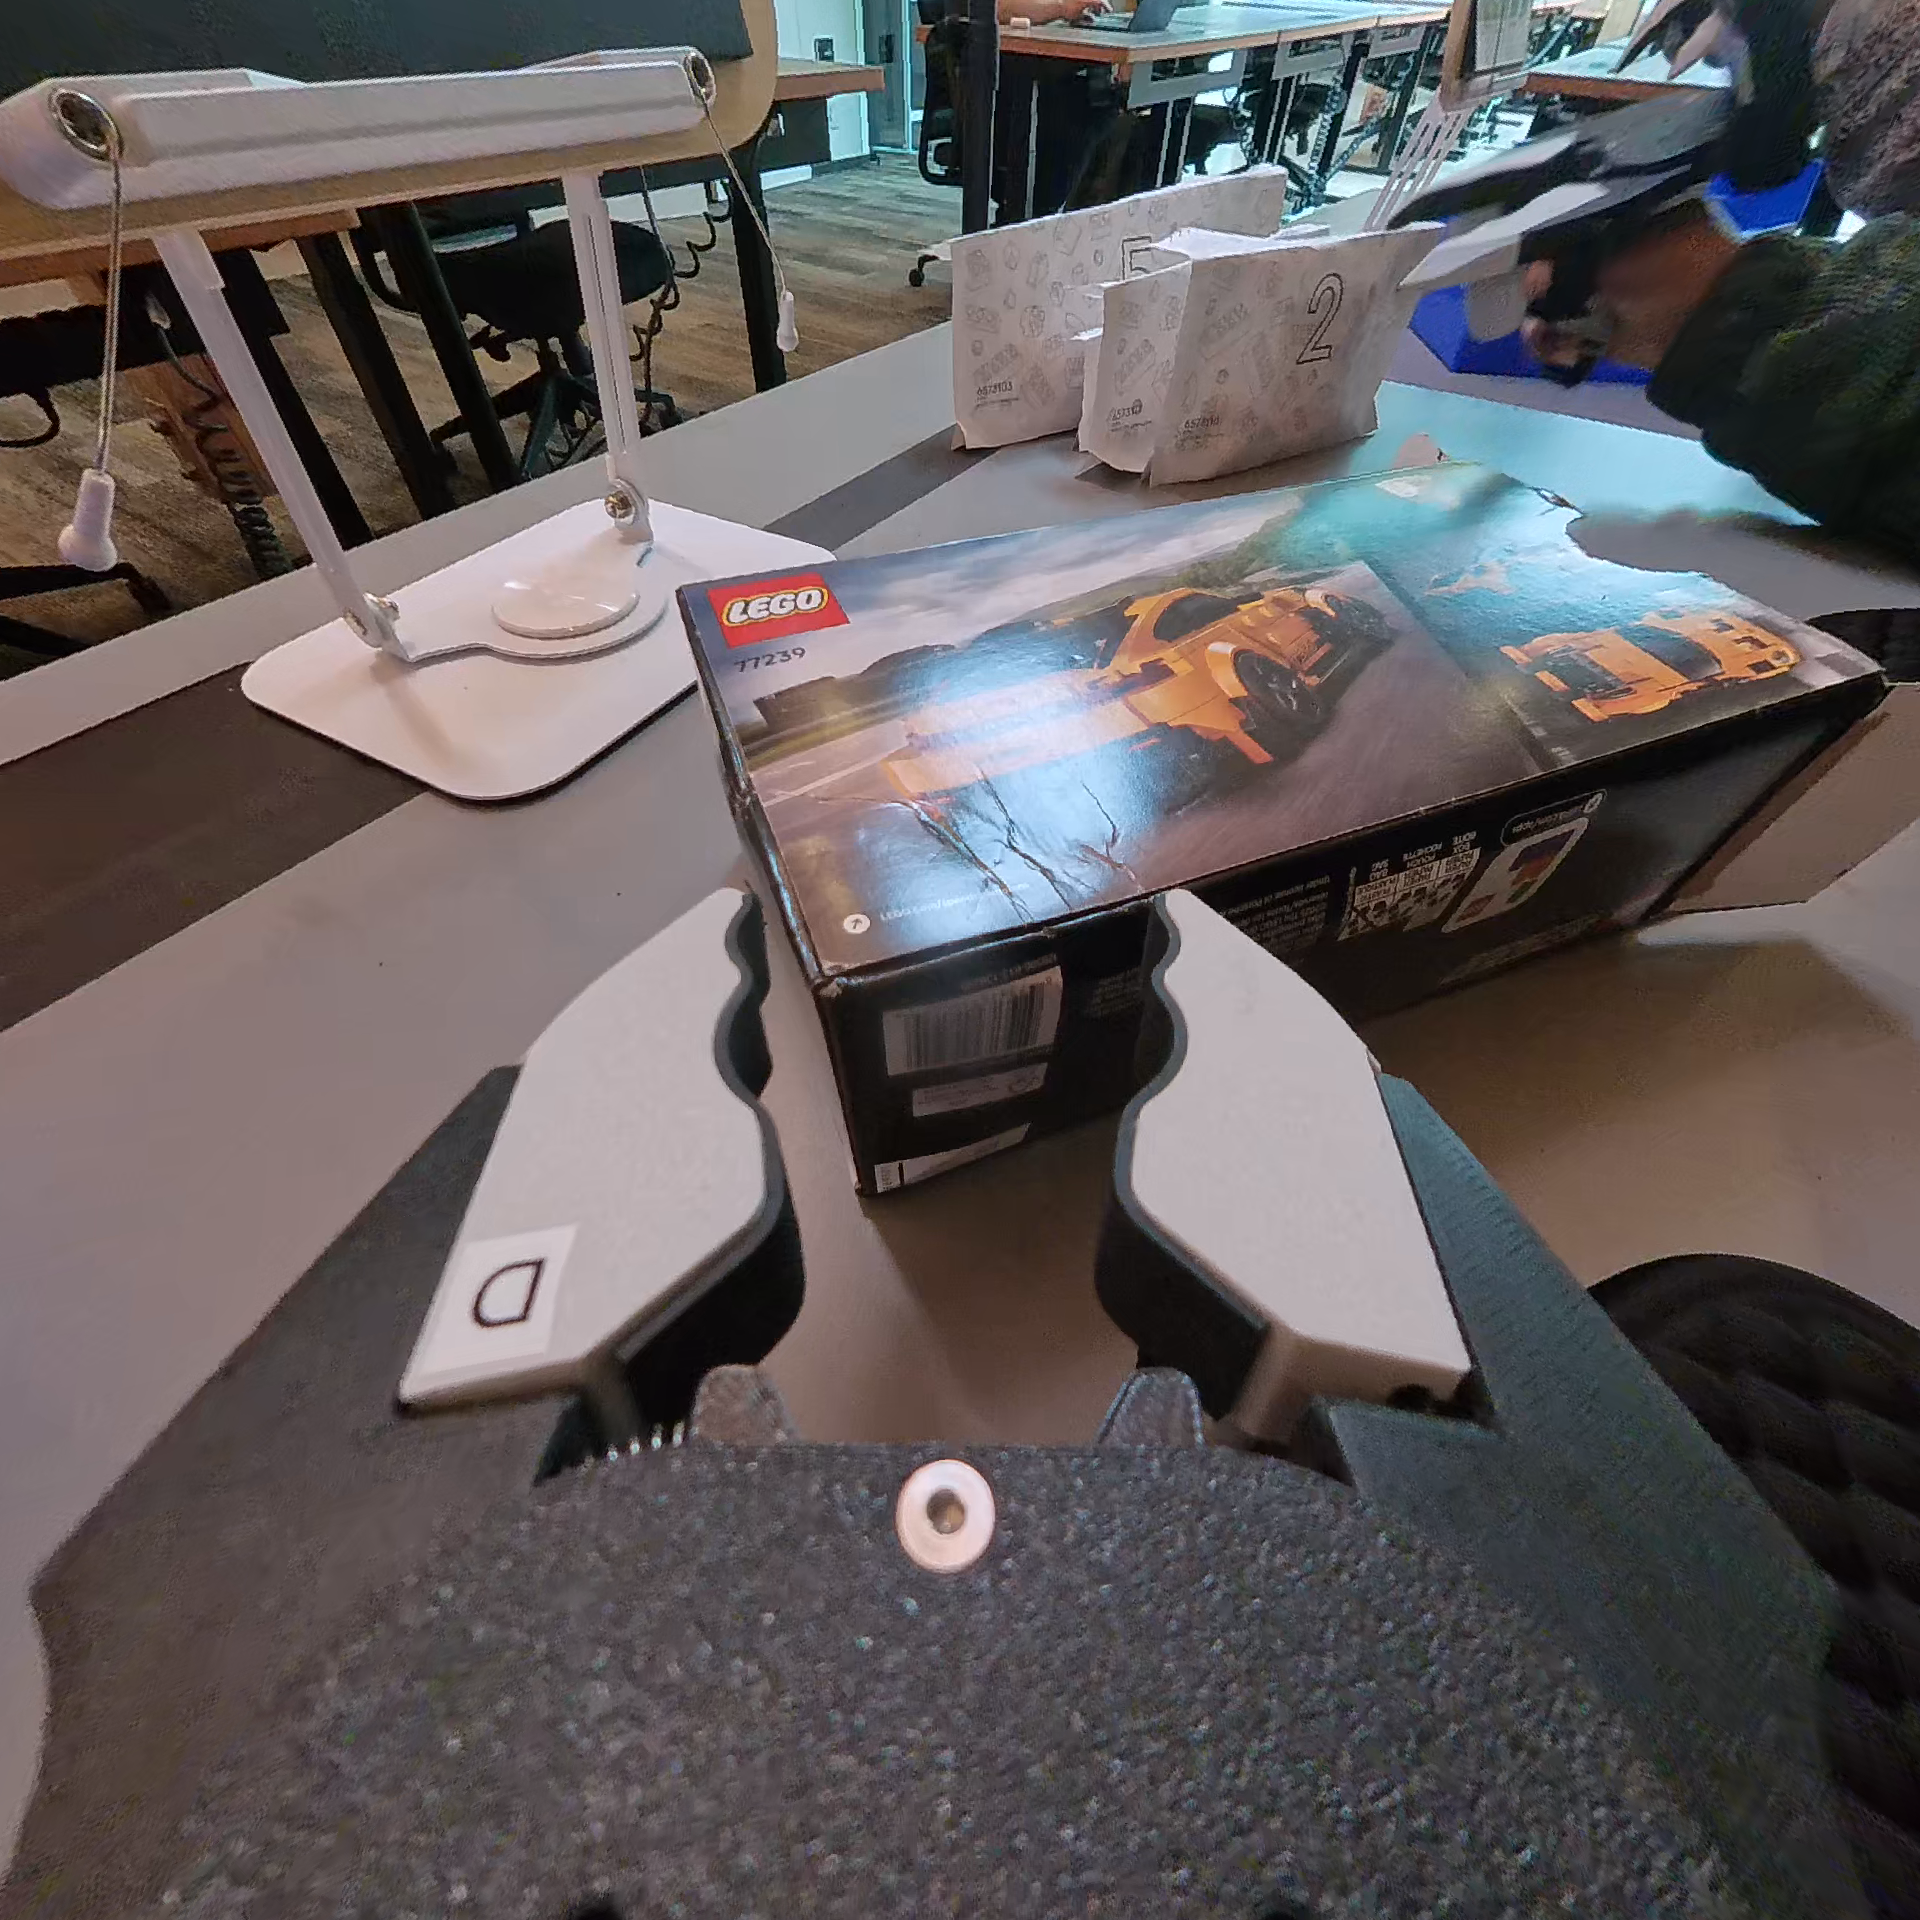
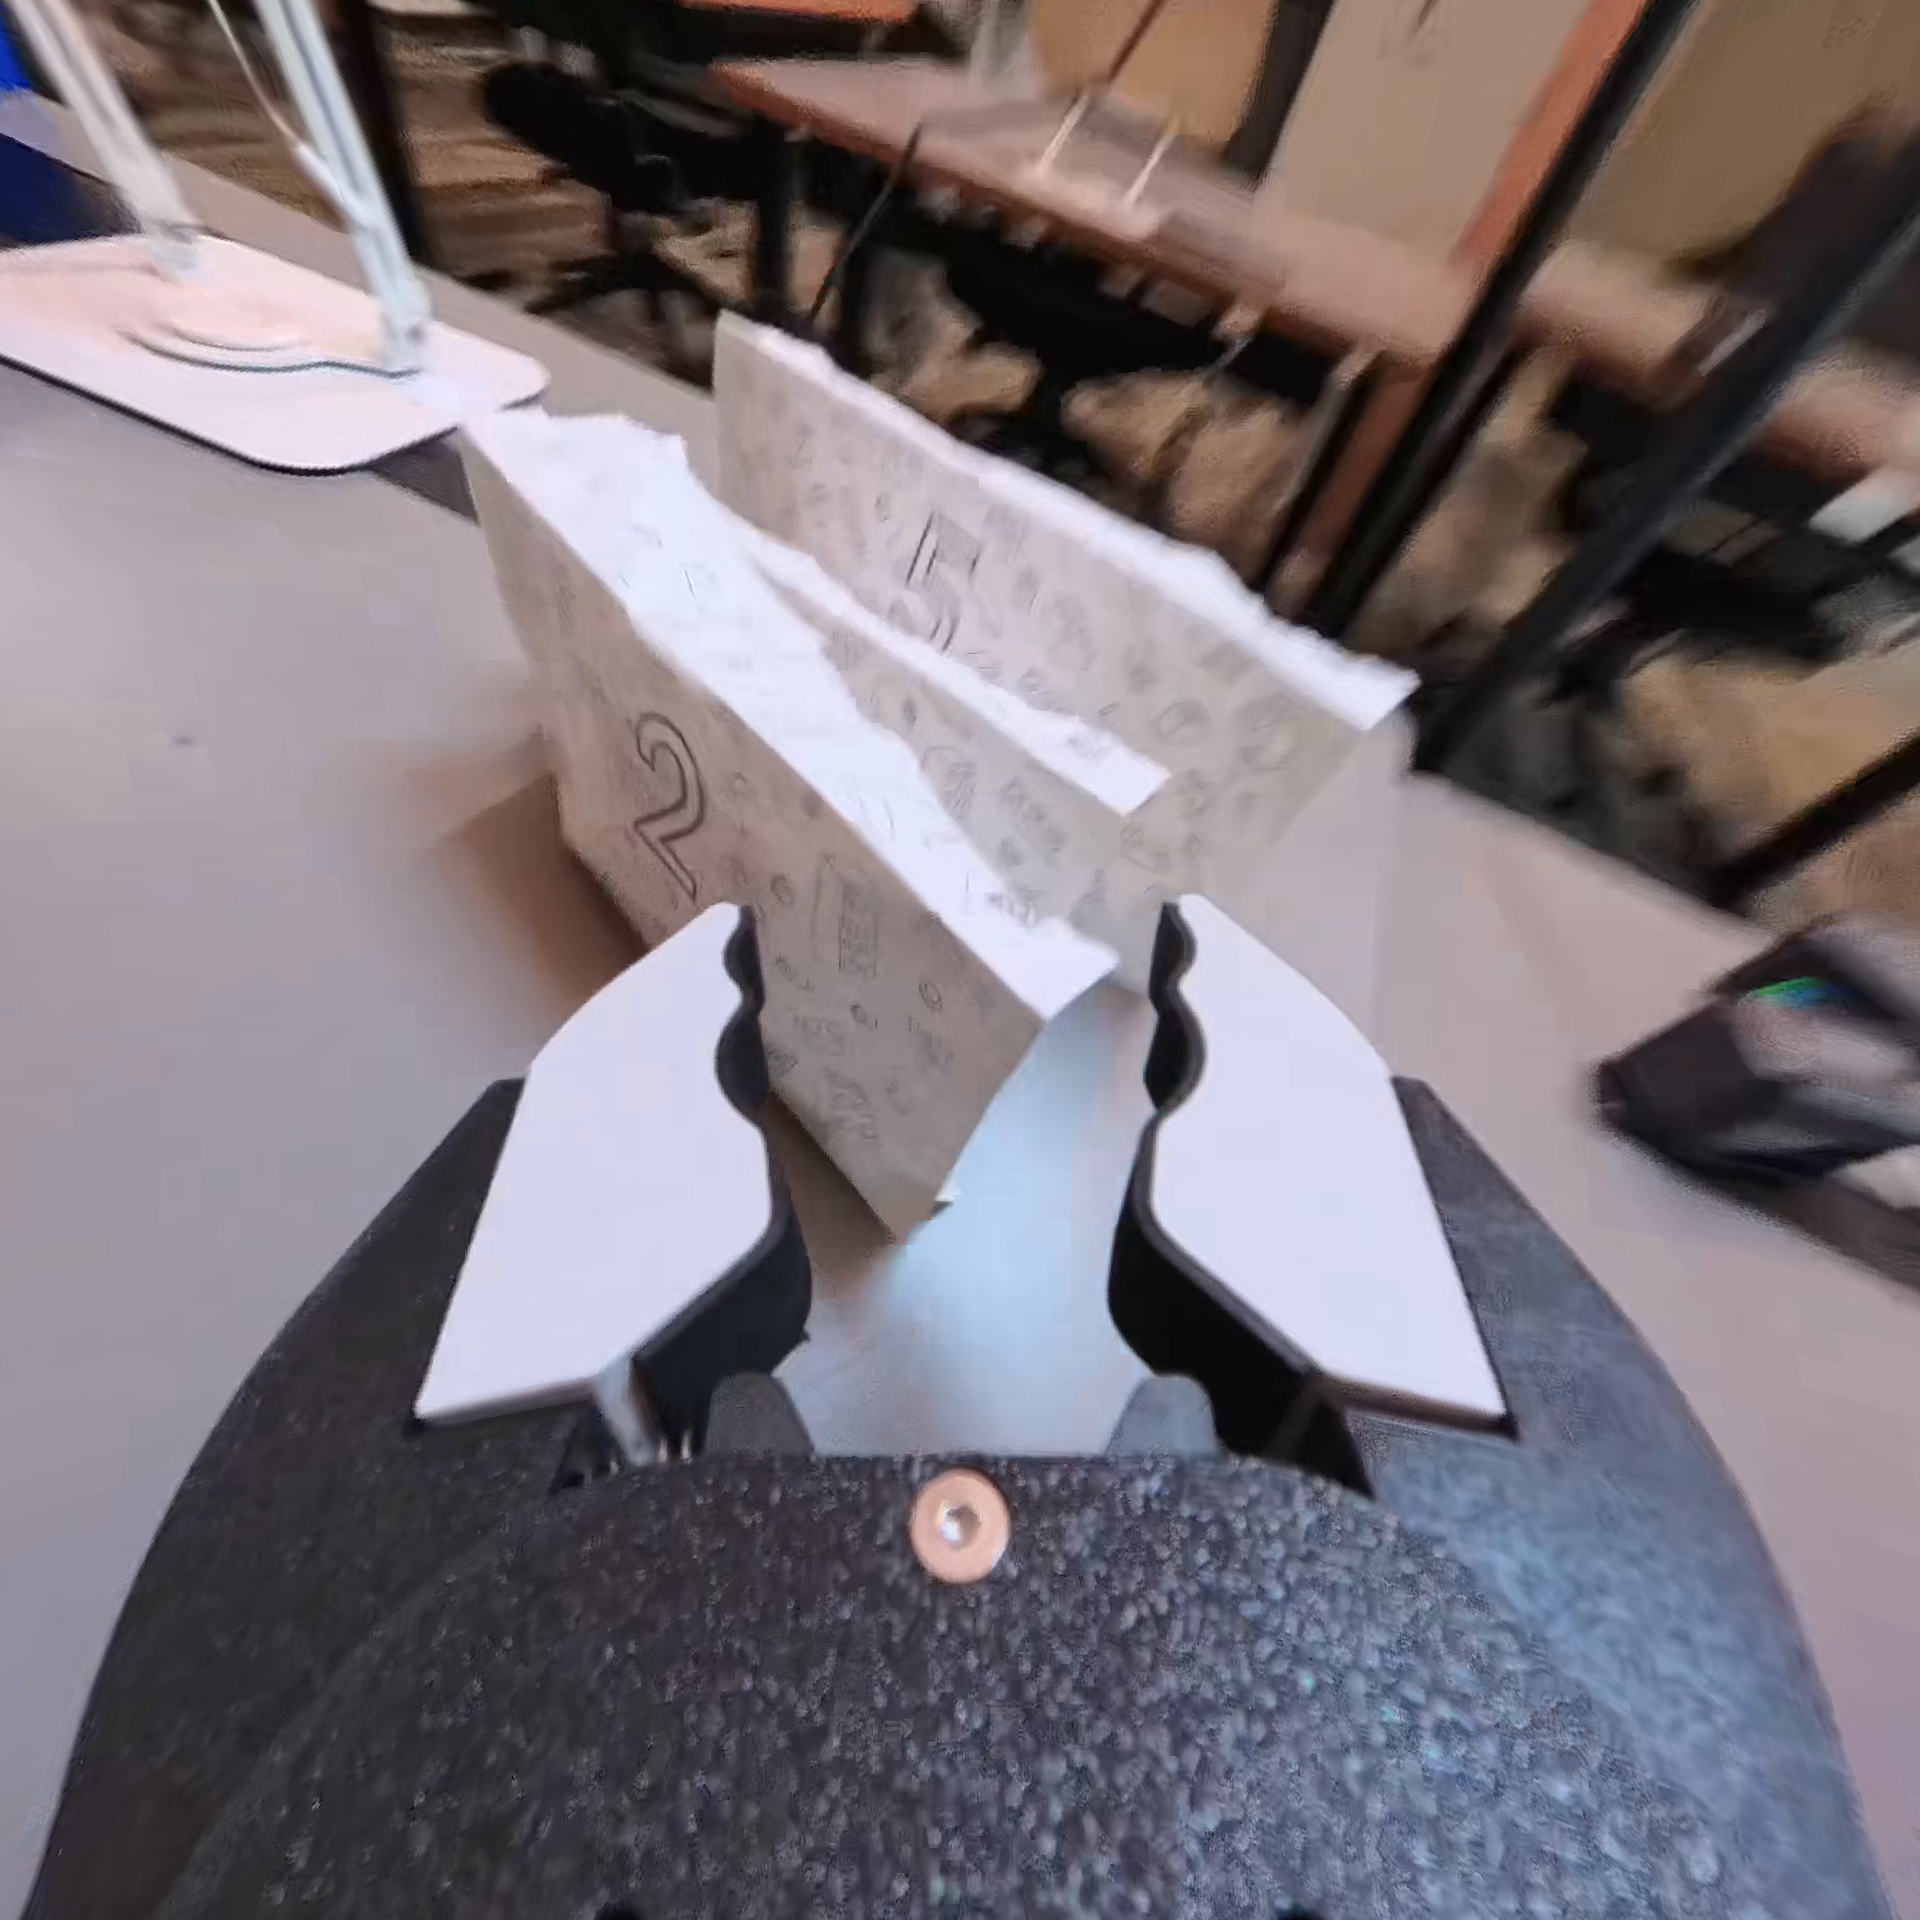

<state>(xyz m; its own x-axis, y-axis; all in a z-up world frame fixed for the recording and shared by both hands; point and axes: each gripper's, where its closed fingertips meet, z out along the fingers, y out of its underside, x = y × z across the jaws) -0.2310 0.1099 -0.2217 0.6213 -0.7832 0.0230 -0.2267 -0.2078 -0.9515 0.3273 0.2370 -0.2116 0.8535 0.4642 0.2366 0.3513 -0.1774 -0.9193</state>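
Note:
A dark toy-brick box (image 1: 1195, 727) with an orange car picture lies flat on the grey table (image 1: 312, 1039). My left gripper (image 1: 956, 914) is open, its fingers on either side of the box's near end. Several white paper bags (image 1: 1174, 332) stand upright behind the box. In the blurred right wrist view my right gripper (image 2: 961, 920) is open, with the edge of the nearest white bag (image 2: 790, 831) between its fingers. A taller bag (image 2: 1039, 613) stands behind. The right gripper also shows in the left wrist view (image 1: 1538, 218), held by a gloved hand above the bags.
A white desk lamp (image 1: 447, 644) stands left of the box, and its base shows in the right wrist view (image 2: 239, 364). A blue bin (image 1: 1496, 332) sits at the far right. A dark item (image 2: 1787, 1081) lies right of the bags. Desks and chairs stand beyond the table edge. One gripper's finger ends stand about 60 centimeters off the other's.

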